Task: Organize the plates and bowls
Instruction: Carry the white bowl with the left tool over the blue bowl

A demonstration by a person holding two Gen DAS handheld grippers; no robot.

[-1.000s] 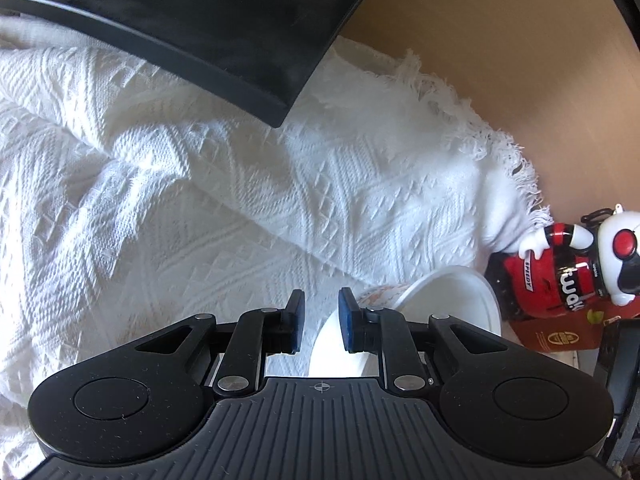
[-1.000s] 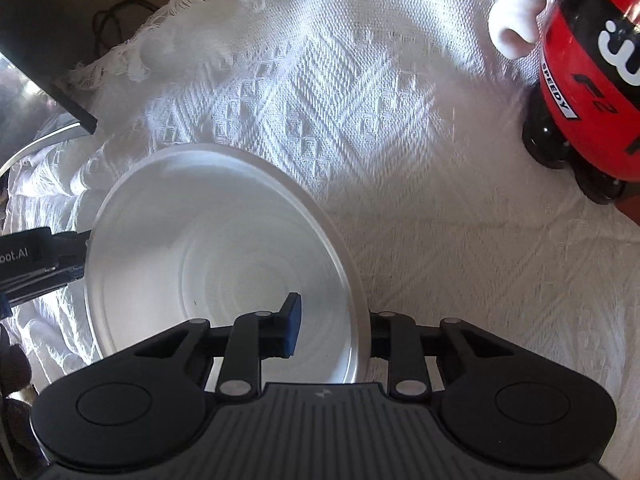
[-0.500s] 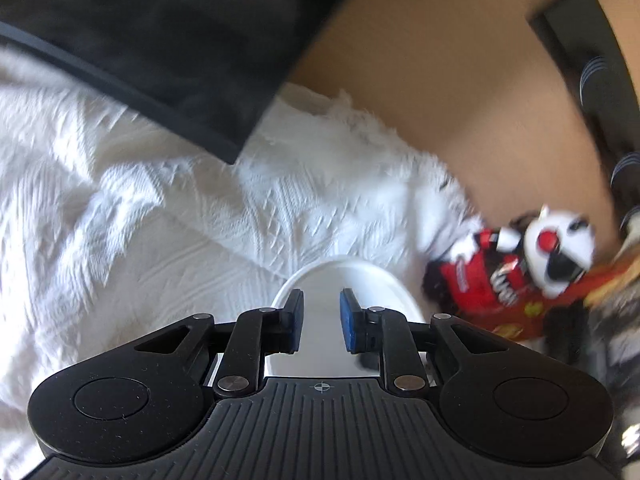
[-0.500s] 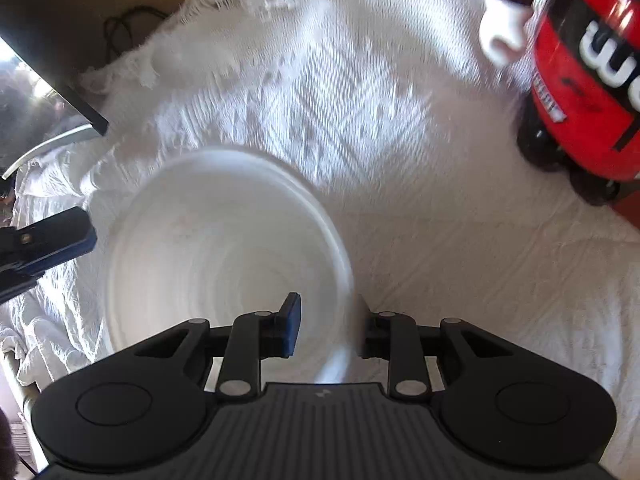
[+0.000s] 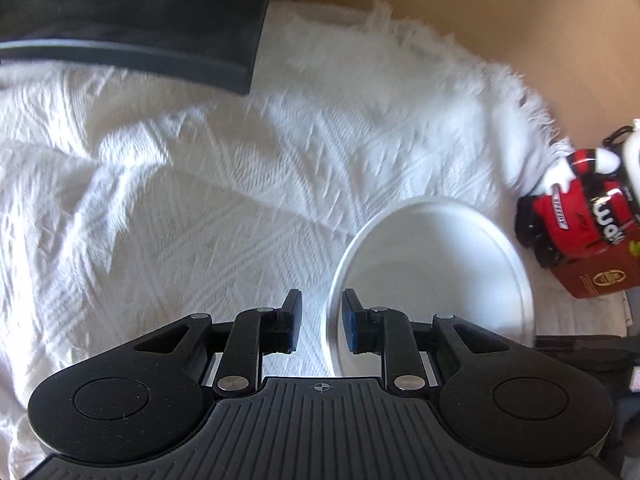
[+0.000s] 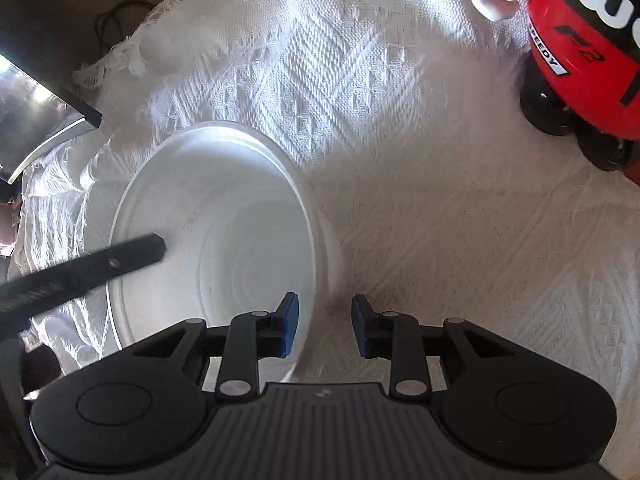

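Observation:
A white bowl [image 6: 224, 224] rests on the white woven cloth [image 6: 440, 240]; it also shows in the left wrist view [image 5: 432, 264]. My right gripper [image 6: 325, 328] is open, its jaws on either side of the bowl's near rim without pinching it. My left gripper [image 5: 320, 322] is open with a narrow gap, straddling the bowl's left rim; its finger [image 6: 120, 258] shows over the bowl's left side in the right wrist view. I cannot tell whether it touches the rim.
A red, black and white toy figure [image 6: 588, 40] stands at the right, also visible in the left wrist view [image 5: 580, 208]. A dark monitor [image 5: 132, 12] rises at the back left. The cloth's fringed edge [image 5: 532, 112] meets a tan wall.
My right gripper has opened and released the bowl's rim; the bowl now rests on the cloth. My left gripper has come to the bowl's left rim.

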